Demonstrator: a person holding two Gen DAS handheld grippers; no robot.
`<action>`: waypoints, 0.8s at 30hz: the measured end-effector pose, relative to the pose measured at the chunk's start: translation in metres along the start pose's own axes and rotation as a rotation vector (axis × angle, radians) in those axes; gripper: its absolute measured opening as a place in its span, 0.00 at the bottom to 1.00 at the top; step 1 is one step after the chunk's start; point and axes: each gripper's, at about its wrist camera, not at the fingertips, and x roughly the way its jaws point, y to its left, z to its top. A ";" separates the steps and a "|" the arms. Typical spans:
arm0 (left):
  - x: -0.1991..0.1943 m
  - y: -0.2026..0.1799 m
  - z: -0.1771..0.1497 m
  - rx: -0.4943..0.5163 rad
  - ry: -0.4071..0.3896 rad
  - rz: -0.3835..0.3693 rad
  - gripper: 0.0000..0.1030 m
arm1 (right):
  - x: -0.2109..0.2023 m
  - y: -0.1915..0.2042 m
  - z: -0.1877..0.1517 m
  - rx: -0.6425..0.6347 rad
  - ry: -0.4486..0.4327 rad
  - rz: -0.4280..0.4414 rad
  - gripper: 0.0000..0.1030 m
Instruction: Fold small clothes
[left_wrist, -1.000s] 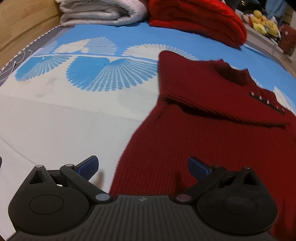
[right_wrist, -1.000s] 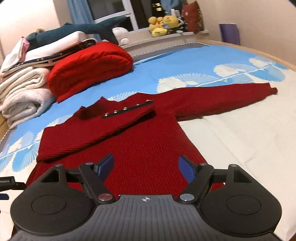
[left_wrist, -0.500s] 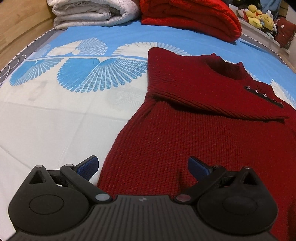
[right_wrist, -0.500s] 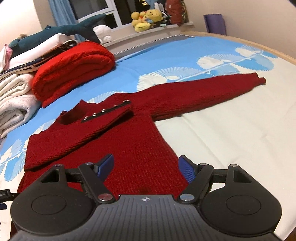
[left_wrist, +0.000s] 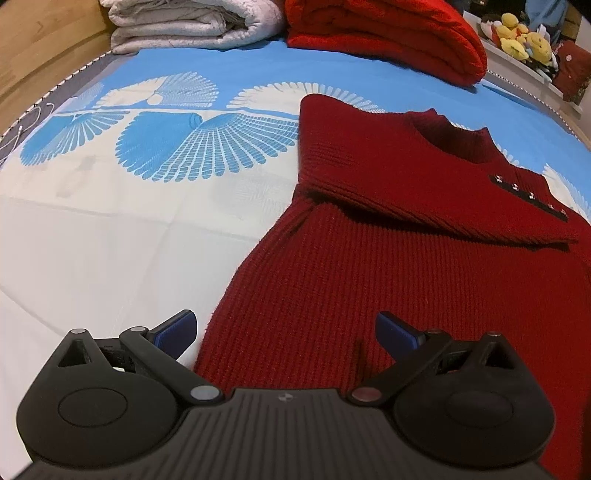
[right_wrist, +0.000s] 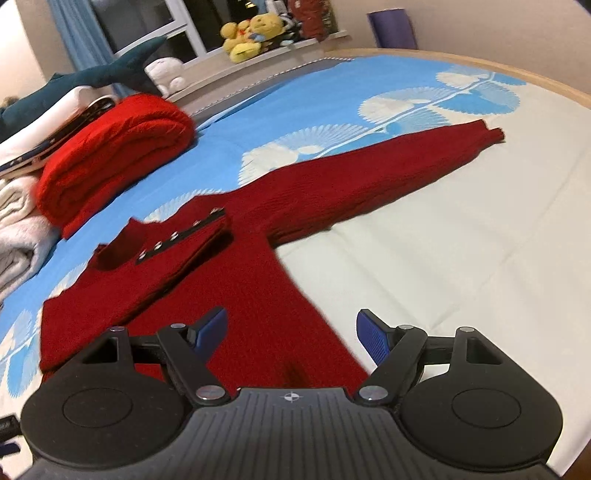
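Both the left tongs (left_wrist: 286, 326) and right tongs (right_wrist: 291, 326) were held spread and empty above the dark red ribbed knit sweater (right_wrist: 258, 288), laid flat on the bed (right_wrist: 443, 258). The sleeve at two o'clock (right_wrist: 388, 177) was left unfolded; loose knit could be bunched if pinched unevenly.

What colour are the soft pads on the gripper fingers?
Blue, on black arms; the right gripper's pads show it best in the right wrist view.

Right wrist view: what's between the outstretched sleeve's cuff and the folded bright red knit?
Only bare bedsheet, blue with white fan prints, lies between the sleeve cuff and the folded red knit, as the right wrist view shows.
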 end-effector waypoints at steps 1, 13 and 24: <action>0.000 0.001 0.001 -0.003 0.001 0.001 1.00 | 0.003 -0.002 0.004 0.010 -0.006 -0.008 0.76; 0.004 0.004 0.004 -0.024 0.017 -0.002 1.00 | 0.065 -0.048 0.052 0.231 -0.053 -0.041 0.76; 0.014 0.003 0.008 -0.054 0.044 -0.003 1.00 | 0.087 -0.089 0.071 0.416 -0.082 -0.033 0.80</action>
